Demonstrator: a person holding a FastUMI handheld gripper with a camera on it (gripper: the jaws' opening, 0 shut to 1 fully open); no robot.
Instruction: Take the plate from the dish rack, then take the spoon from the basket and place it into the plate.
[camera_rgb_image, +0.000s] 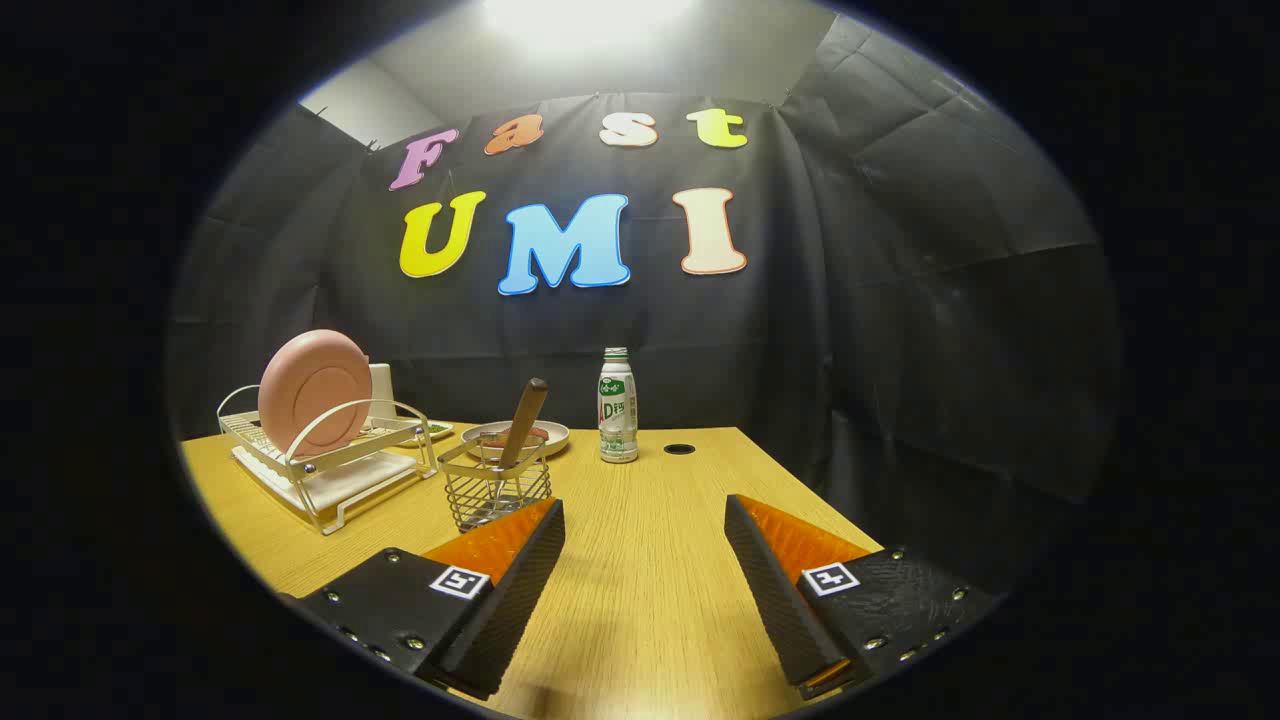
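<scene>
Hand-held gripper (645, 545) spread wide, nothing between fingers, hovers low over desk (650, 600). Pink plate (314, 391) stands on edge in dish rack (330, 460), beyond left finger, rim exposed for pinching. Spoon (522, 425) leans handle-up in wire basket (495, 490), just ahead of left finger. Bottle (617, 405) and small dish (515, 438) sit behind basket. Task looks unstarted; plate first.

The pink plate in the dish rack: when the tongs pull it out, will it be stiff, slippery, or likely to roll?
The pink plate looks rigid and probably light. Its smooth face may be slippery. It stands on edge in the dish rack, so once freed the round rim could roll. The tongs are open above the table, grasping nothing.
</scene>
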